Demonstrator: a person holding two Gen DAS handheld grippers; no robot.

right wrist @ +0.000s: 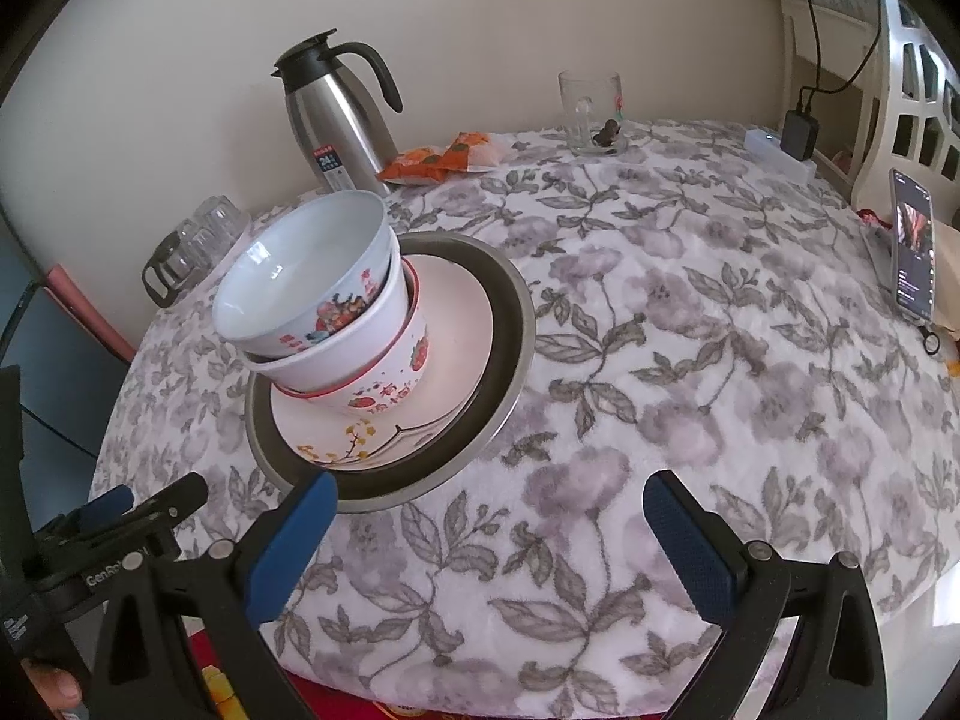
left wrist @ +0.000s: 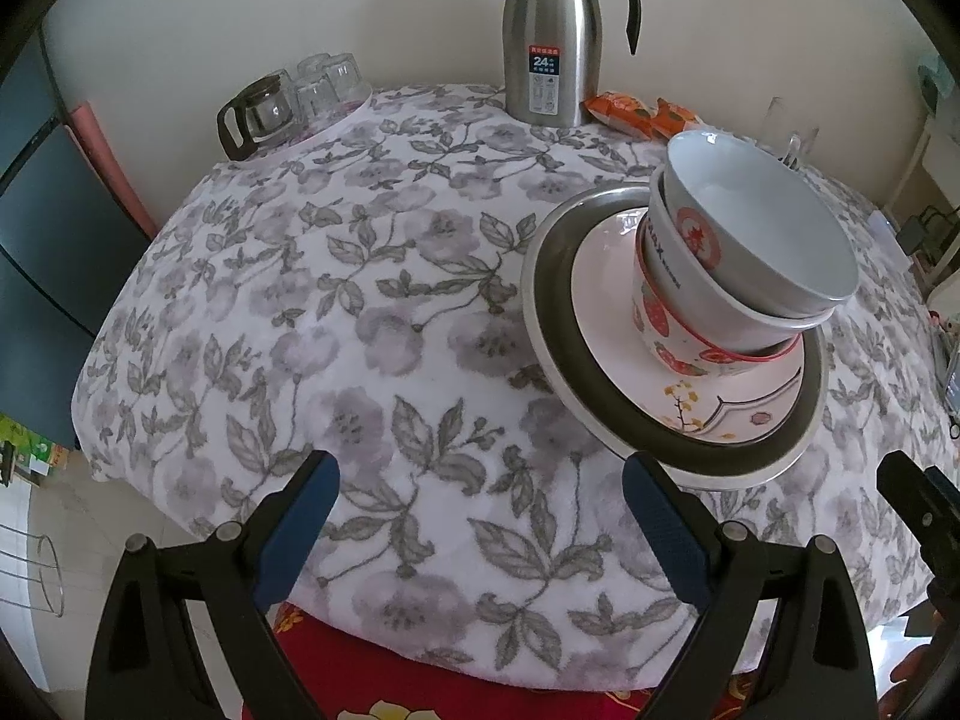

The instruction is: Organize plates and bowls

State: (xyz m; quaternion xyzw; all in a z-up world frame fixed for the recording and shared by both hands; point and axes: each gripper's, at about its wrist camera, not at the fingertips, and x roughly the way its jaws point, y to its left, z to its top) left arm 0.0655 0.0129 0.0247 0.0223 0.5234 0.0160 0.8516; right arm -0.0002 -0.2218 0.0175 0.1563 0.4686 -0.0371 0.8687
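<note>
My left gripper [left wrist: 474,516] and right gripper [right wrist: 486,534] are both wide open and hold nothing. Three bowls [left wrist: 750,252] sit stacked on a pink plate [left wrist: 606,276] inside a metal dish [left wrist: 552,300] on the flowery tablecloth [left wrist: 360,300]. Only the right view shows a glass mug [right wrist: 591,111] and a phone [right wrist: 915,246] — both views show the steel jug [left wrist: 549,42] by the cream wall [left wrist: 240,12].
</note>
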